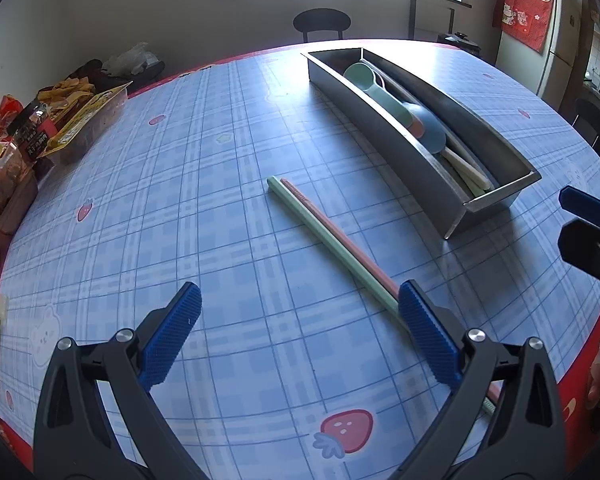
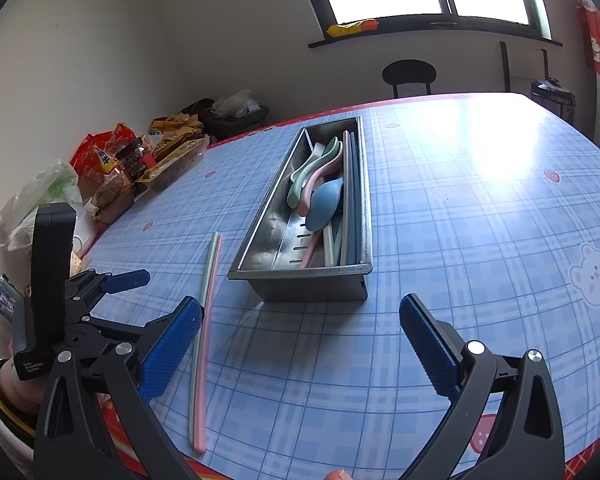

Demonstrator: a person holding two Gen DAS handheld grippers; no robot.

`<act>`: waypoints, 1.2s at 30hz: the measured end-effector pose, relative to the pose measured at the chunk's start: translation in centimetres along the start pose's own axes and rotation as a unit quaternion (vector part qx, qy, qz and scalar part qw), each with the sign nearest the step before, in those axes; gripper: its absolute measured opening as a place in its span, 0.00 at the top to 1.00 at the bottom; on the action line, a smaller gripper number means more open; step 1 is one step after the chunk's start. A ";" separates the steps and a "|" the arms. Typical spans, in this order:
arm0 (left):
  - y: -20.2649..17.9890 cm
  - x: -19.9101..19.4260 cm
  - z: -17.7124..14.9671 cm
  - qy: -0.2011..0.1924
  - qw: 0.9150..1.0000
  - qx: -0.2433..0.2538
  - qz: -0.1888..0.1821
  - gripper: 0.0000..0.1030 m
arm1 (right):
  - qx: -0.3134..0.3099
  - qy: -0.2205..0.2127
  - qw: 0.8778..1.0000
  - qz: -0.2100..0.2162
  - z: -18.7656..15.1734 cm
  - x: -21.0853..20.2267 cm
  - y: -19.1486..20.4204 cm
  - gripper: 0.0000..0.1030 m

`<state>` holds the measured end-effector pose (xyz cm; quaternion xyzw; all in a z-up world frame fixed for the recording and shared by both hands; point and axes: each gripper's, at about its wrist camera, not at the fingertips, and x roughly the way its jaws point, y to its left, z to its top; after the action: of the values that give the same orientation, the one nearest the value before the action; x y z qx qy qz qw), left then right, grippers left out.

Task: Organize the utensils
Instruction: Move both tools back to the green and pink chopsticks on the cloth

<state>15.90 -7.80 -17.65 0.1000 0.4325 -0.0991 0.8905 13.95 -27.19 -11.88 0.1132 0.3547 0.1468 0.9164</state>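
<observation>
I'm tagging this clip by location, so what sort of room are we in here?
Most likely a home dining area or kitchen corner: a table under a checked strawberry-print cloth, a metal utensil tray holding spoons, snack packets piled by the wall, and a fridge in the far corner.

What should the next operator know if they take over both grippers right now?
Left gripper: open, empty, low over the table.
Right gripper: open, empty, just in front of the metal tray.
Spoons and several chopsticks already lie in the tray.
Left to do: the green and pink chopstick pair lies side by side on the tablecloth beside the tray, its near end under the left gripper's right finger. Probably pick it up and put it with the other chopsticks.
</observation>
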 end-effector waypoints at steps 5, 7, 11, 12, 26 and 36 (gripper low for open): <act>1.5 0.2 -0.4 0.013 0.999 -0.030 -0.002 0.05 | -0.001 0.001 1.000 0.001 0.1 0.1 0.1 0.06; 1.9 0.4 -0.2 0.020 0.999 -0.043 -0.012 0.05 | -0.002 0.002 1.000 0.000 0.1 0.1 0.1 0.06; 1.3 0.5 0.3 0.022 0.999 -0.037 -0.004 0.06 | -0.002 0.001 1.000 0.000 0.0 0.1 0.2 0.06; 1.2 0.6 0.4 0.024 0.999 -0.038 -0.005 0.06 | -0.002 0.002 1.000 0.000 0.0 0.1 0.2 0.06; 1.6 1.5 1.1 0.046 0.996 -0.071 -0.022 0.05 | 0.002 0.006 1.000 0.007 0.1 0.3 -0.1 0.06; 2.5 1.4 1.7 0.077 0.992 -0.104 -0.007 0.28 | 0.008 0.005 1.000 0.009 0.1 0.2 -0.3 0.06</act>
<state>18.73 -5.95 -17.50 0.0111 0.5081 -0.0521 0.8596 14.18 -27.41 -12.00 0.1227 0.3591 0.1524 0.9126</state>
